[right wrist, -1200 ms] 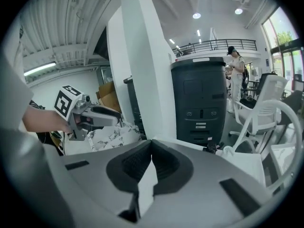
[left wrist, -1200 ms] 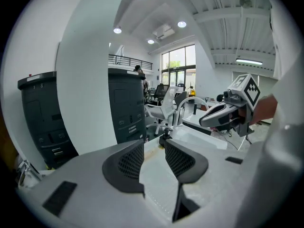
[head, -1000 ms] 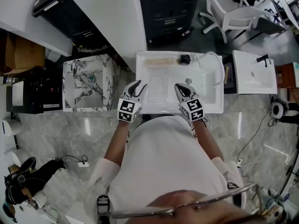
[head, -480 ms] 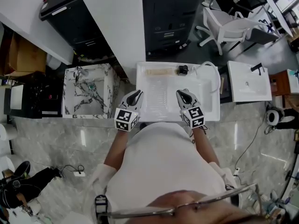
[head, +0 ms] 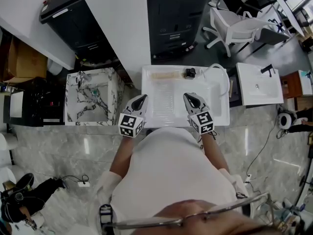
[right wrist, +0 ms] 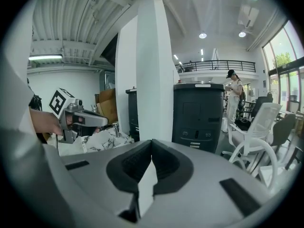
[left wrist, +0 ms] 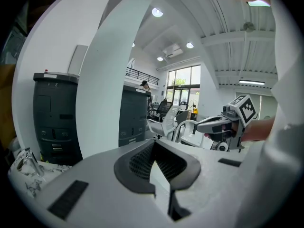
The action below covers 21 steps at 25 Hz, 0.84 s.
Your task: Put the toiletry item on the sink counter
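In the head view a white sink counter (head: 161, 112) stands in front of me. At its back edge lie a long beige toiletry item (head: 165, 75) and a small black item (head: 190, 73). My left gripper (head: 139, 101) hovers over the counter's front left corner, shut, with nothing in it. My right gripper (head: 191, 100) hovers over the front middle, also shut and empty. In the left gripper view the jaws (left wrist: 154, 146) meet, and the right gripper (left wrist: 223, 125) shows beyond. The right gripper view shows closed jaws (right wrist: 151, 148) and the left gripper (right wrist: 78, 120).
A marble-patterned cabinet (head: 93, 94) stands left of the sink and a second white sink (head: 259, 84) to its right. A white pillar (head: 117, 23), a dark cabinet (head: 178, 13) and a white chair (head: 239, 26) lie behind. A white hose (head: 220, 68) arches over the basin.
The left gripper's jaws have closed from wide open to shut. Both grippers stay near the counter's front edge, and the head view has shifted slightly.
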### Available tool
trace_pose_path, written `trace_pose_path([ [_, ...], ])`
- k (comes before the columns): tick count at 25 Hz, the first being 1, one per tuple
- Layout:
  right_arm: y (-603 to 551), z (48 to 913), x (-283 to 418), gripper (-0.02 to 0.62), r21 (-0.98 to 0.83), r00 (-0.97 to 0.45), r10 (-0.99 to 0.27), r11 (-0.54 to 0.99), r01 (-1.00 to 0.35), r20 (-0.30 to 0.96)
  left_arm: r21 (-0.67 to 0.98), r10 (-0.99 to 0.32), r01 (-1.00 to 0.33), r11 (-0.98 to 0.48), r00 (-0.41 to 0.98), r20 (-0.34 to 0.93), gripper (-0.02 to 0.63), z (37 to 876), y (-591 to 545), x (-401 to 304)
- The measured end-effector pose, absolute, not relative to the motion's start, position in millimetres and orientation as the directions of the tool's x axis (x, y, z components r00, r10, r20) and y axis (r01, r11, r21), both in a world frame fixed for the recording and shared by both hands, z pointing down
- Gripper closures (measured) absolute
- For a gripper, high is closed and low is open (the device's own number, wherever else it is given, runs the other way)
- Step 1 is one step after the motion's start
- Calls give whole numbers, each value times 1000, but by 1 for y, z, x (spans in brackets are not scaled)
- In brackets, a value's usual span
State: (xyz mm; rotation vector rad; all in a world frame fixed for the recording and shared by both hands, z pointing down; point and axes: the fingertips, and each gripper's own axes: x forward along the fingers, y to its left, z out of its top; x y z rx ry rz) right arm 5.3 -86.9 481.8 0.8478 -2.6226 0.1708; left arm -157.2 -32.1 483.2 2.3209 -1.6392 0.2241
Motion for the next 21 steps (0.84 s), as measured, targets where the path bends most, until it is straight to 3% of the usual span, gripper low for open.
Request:
trace_pose_path([
  [21, -93, 479, 6, 589, -1, -738, -554, 799, -601, 386, 159, -872, -924, -349, 382, 306, 601, 488, -43, -154],
])
